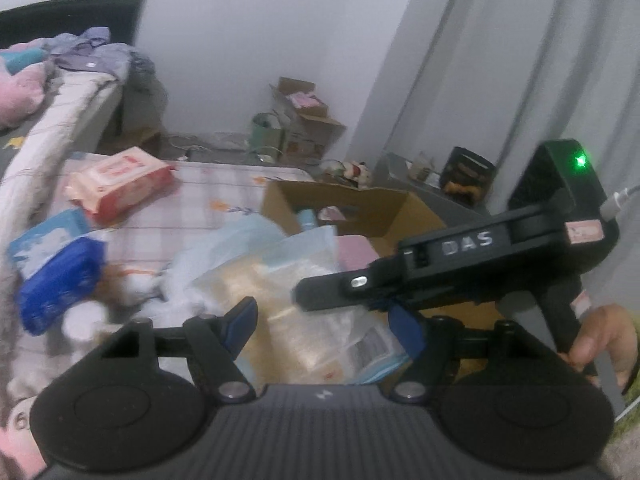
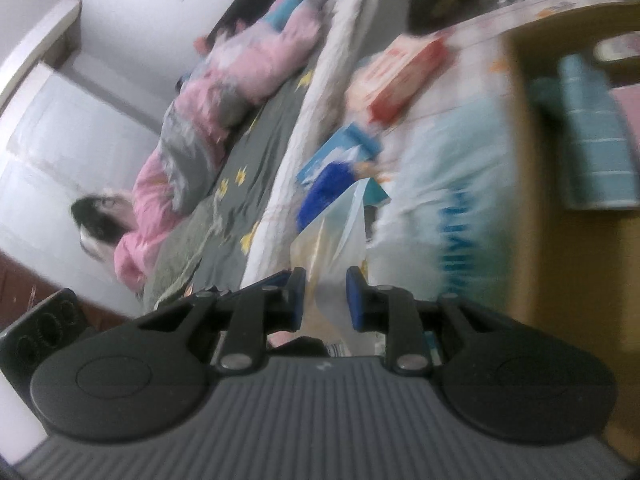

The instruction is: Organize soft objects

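Note:
A clear plastic bag (image 1: 296,304) with pale yellow contents lies in front of my left gripper (image 1: 326,326), whose blue-padded jaws are wide open around it. My right gripper (image 2: 326,298) reaches in from the right in the left wrist view (image 1: 320,292), rolled on its side. Its jaws stand a little apart with the bag's thin edge (image 2: 340,232) between them; I cannot tell if they pinch it. A red-and-white soft pack (image 1: 120,182), a light blue pack (image 1: 48,240) and a dark blue pack (image 1: 60,280) lie on the checked cover to the left.
An open cardboard box (image 1: 360,208) stands behind the bag, with a teal bottle (image 2: 592,136) and a pink item (image 1: 356,252) inside. A bed with pink bedding (image 2: 248,64) is at left. Boxes and clutter (image 1: 300,120) sit in the far corner. Grey curtains (image 1: 520,60) hang at right.

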The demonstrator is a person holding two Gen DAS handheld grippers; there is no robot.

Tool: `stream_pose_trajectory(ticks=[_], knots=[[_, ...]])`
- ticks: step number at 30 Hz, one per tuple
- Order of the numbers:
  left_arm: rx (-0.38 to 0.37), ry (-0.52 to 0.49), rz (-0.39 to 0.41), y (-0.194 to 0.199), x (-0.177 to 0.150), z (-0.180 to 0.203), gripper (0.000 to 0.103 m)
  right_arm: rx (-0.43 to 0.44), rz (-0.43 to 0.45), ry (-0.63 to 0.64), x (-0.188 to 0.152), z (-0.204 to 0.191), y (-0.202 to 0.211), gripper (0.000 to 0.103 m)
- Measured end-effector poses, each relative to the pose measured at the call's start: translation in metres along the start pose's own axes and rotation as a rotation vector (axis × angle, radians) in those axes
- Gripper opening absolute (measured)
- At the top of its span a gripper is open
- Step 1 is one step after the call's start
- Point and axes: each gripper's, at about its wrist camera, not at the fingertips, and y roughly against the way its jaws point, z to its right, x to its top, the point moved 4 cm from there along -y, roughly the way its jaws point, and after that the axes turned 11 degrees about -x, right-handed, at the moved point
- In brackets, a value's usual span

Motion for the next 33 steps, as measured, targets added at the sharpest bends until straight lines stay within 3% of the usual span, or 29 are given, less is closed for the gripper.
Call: stream_pose_trajectory(ticks=[7, 12, 18, 23, 27, 30, 33], knots=[[-0.005, 0.015, -0.003, -0.016, 0.0, -0.002, 0.076, -0.128, 0.147, -0.104, 0.022, 0.084, 0.068, 0.02], [0.036, 0.05, -0.007, -0.014, 0.0, -0.02, 0.076, -0.321, 0.227, -0.114, 0.052, 0.149, 0.096, 0.02], [0.083, 0.09, -0.014, -0.017, -0.002, -0.037, 0.077, -0.457, 0.206, -0.104, 0.092, 0.206, 0.075, 0.02], [0.104, 0.099, -0.027, -0.021, -0.003, -0.043, 0.077, -0.578, 0.2, 0.015, 0.123, 0.223, 0.04, 0.022], [0.113, 0.1, -0.025, -0.019, -0.004, -0.047, 0.077, -0.723, 0.217, 0.092, 0.137, 0.231, 0.025, 0.033], [0.124, 0.097, -0.021, -0.016, -0.005, -0.05, 0.077, -0.726, 0.234, 0.078, 0.133, 0.232, 0.028, 0.033], [0.134, 0.094, -0.022, -0.013, -0.007, -0.053, 0.077, -0.678, 0.246, 0.022, 0.125, 0.233, 0.036, 0.033]])
